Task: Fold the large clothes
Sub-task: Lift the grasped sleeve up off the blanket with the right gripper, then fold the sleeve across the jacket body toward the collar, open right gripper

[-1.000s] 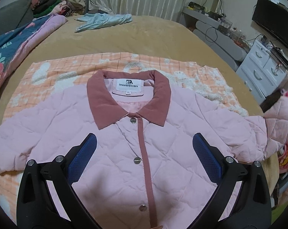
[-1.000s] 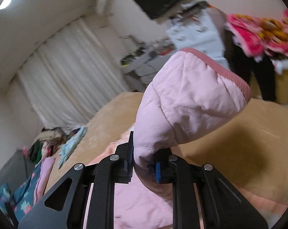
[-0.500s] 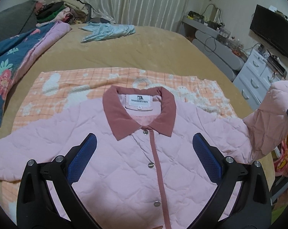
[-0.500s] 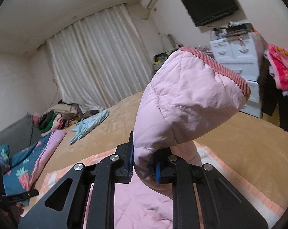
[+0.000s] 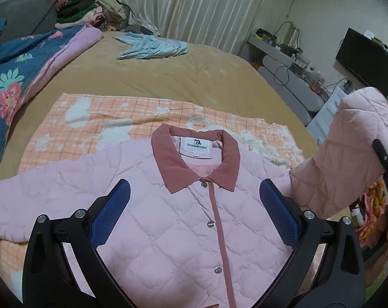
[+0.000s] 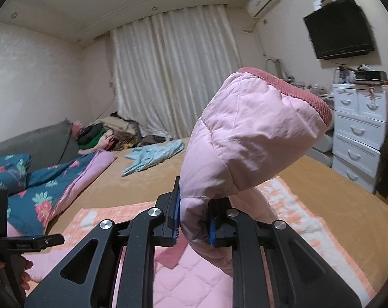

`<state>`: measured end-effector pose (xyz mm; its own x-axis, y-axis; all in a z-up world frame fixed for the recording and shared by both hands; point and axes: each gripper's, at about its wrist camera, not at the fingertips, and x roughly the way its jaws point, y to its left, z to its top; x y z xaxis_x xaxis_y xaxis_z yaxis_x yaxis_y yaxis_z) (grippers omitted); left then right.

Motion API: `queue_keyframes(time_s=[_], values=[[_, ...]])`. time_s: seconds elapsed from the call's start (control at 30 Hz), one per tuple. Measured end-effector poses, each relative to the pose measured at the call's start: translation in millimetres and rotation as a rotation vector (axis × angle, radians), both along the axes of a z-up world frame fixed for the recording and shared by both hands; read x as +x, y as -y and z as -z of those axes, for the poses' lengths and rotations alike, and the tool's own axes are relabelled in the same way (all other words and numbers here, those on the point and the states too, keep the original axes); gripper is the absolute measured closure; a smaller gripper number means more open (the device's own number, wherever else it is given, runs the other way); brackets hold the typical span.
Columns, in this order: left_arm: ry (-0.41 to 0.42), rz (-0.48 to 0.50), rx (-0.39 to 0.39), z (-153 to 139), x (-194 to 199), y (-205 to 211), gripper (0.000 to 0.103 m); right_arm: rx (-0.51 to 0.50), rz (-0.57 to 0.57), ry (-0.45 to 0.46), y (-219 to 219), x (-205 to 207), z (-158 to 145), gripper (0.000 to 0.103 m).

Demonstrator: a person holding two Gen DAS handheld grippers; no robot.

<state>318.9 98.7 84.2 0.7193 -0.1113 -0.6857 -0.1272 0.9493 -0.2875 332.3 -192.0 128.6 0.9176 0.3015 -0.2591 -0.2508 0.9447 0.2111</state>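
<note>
A pale pink quilted jacket with a dusty-rose collar and snap-button placket (image 5: 183,220) lies face up and buttoned on an orange-and-white checked fleece blanket (image 5: 91,118), which is spread over the tan bedcover (image 5: 194,77). The left gripper (image 5: 194,213) hovers above the chest of the jacket, its blue-padded jaws spread wide with nothing between them. Over on the right, the right gripper (image 6: 194,220) is clamped tight on the jacket's sleeve (image 6: 245,138), and that sleeve stands up off the bed, its ribbed rose cuff (image 6: 296,95) flopping over at the top. From the left wrist camera the lifted sleeve rises at the jacket's right edge, clear of the blanket. Behind, a light blue garment (image 5: 153,47) lies crumpled on the bedcover, and a navy floral quilt (image 5: 19,77) is bunched along the bed's left side.
</note>
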Motion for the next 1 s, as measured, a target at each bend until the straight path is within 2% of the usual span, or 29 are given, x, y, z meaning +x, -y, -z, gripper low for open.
queue_keyframes(time_s=[0.33,0.6,0.87,1.0], values=[[-0.005,-0.032,-0.038,11,-13,-30,0.009,-0.083,-0.072,-0.027,-63,-3,18,0.087],[0.001,-0.074,-0.016,25,-31,-52,0.009,-0.153,-0.15,-0.068,-114,-6,54,0.087],[-0.008,-0.085,-0.078,48,-40,-76,0.009,-0.235,-0.195,-0.113,-156,-8,91,0.087],[-0.01,-0.086,-0.138,57,-41,-87,0.009,-0.283,-0.213,-0.131,-172,-7,107,0.087]])
